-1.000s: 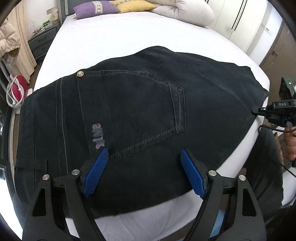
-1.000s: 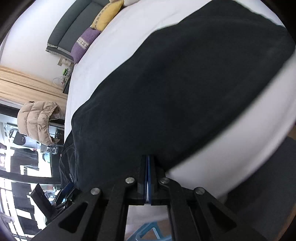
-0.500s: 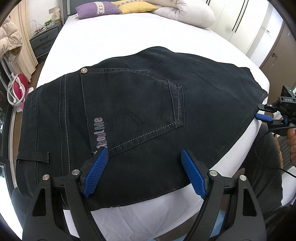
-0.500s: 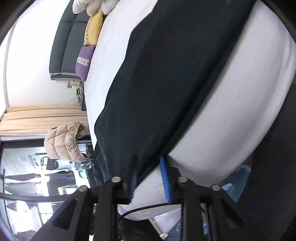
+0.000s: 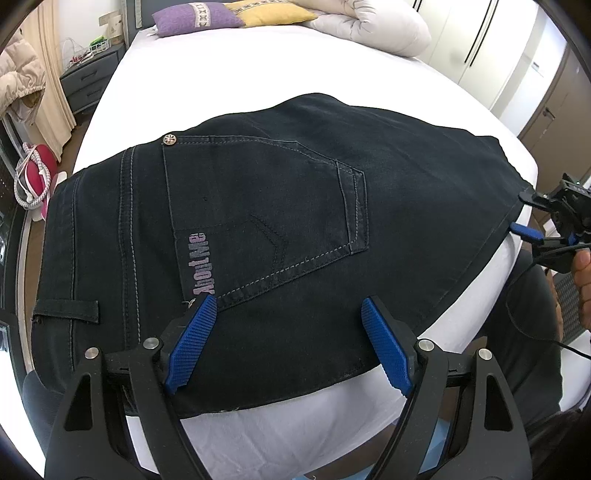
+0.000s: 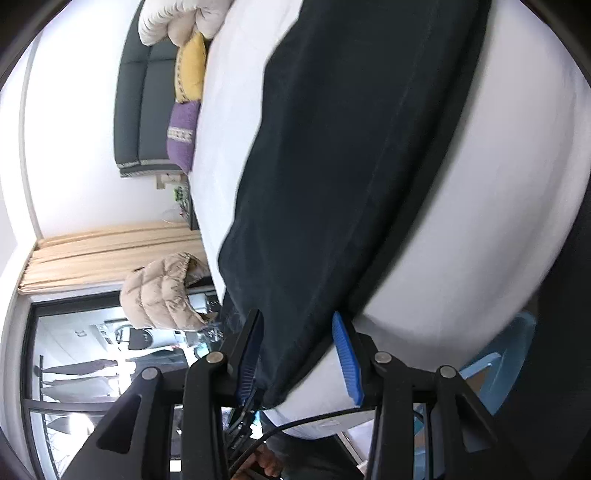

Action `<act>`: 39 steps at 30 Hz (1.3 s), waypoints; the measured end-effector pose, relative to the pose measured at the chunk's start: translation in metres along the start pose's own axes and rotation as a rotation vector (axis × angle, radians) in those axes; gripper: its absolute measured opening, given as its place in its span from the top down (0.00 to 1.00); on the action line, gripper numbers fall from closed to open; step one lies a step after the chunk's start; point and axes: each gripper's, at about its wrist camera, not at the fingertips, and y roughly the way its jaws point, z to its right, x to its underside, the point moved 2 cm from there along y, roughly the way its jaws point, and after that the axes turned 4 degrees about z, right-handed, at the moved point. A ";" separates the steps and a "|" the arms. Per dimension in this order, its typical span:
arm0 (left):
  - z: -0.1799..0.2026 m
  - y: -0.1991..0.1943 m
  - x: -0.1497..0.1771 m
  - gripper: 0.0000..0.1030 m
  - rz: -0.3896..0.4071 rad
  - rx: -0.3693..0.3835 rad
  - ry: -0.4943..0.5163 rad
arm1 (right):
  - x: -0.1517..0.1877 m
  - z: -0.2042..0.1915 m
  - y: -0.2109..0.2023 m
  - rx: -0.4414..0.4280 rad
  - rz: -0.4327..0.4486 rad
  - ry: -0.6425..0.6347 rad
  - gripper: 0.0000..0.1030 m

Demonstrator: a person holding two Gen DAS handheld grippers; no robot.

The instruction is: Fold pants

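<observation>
Left gripper, jaws spread, hovers over the near edge of the pants; right gripper, also spread, straddles the hem end. The pants' long axis runs between them across the bed.

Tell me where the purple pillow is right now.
In the left wrist view, the purple pillow lies at the head of the bed, top left, beside the yellow pillow, far beyond the pants.
</observation>
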 end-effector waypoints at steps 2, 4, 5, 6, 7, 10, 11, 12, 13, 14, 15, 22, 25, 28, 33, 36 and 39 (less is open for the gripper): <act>0.001 0.000 0.000 0.22 0.000 -0.005 0.003 | -0.002 0.000 -0.001 0.001 0.005 0.000 0.58; 0.000 0.000 0.000 0.22 0.000 -0.002 0.002 | -0.003 0.003 0.004 -0.007 -0.005 0.017 0.58; 0.000 0.000 0.000 0.22 0.000 0.000 0.000 | -0.004 0.005 0.007 -0.008 -0.013 0.018 0.58; -0.001 0.000 0.000 0.22 0.001 0.000 0.000 | -0.004 0.007 0.011 -0.010 -0.020 0.021 0.58; -0.001 -0.001 0.000 0.22 0.001 0.000 0.000 | -0.004 0.008 0.017 -0.017 -0.021 0.034 0.61; -0.001 -0.001 0.001 0.22 0.000 -0.001 0.003 | -0.004 0.010 0.026 -0.033 -0.036 0.048 0.88; -0.001 -0.001 0.001 0.22 -0.001 -0.001 0.003 | -0.003 0.009 0.027 -0.021 -0.040 0.030 0.94; -0.001 -0.001 0.001 0.22 -0.001 -0.001 0.004 | -0.002 0.008 0.026 -0.004 -0.037 0.011 0.95; 0.000 -0.001 0.001 0.22 -0.002 -0.002 0.004 | 0.000 0.008 0.025 0.012 -0.032 -0.007 0.96; 0.000 -0.001 0.000 0.22 -0.004 -0.002 0.005 | 0.002 0.008 0.023 0.030 -0.028 -0.022 0.96; 0.000 -0.001 0.000 0.22 -0.007 -0.002 0.008 | 0.004 0.009 0.022 0.040 -0.025 -0.028 0.97; 0.002 0.001 0.000 0.22 -0.010 -0.003 0.013 | 0.012 0.022 0.022 0.024 -0.009 -0.046 0.99; 0.000 -0.002 -0.001 0.22 -0.003 0.002 -0.001 | 0.009 0.007 0.014 0.091 -0.025 -0.124 0.88; -0.002 -0.014 -0.005 0.22 0.020 0.005 -0.034 | 0.005 -0.017 -0.003 0.209 -0.019 -0.226 0.75; -0.004 -0.021 -0.031 0.22 0.080 0.030 -0.074 | -0.004 -0.080 -0.001 0.173 0.018 -0.439 0.75; 0.002 -0.002 -0.054 0.22 0.084 0.055 -0.064 | 0.000 -0.103 0.050 0.057 -0.090 -0.483 0.90; -0.001 0.031 -0.062 0.22 0.016 0.038 -0.067 | 0.000 -0.090 0.119 0.035 -0.209 -0.393 0.91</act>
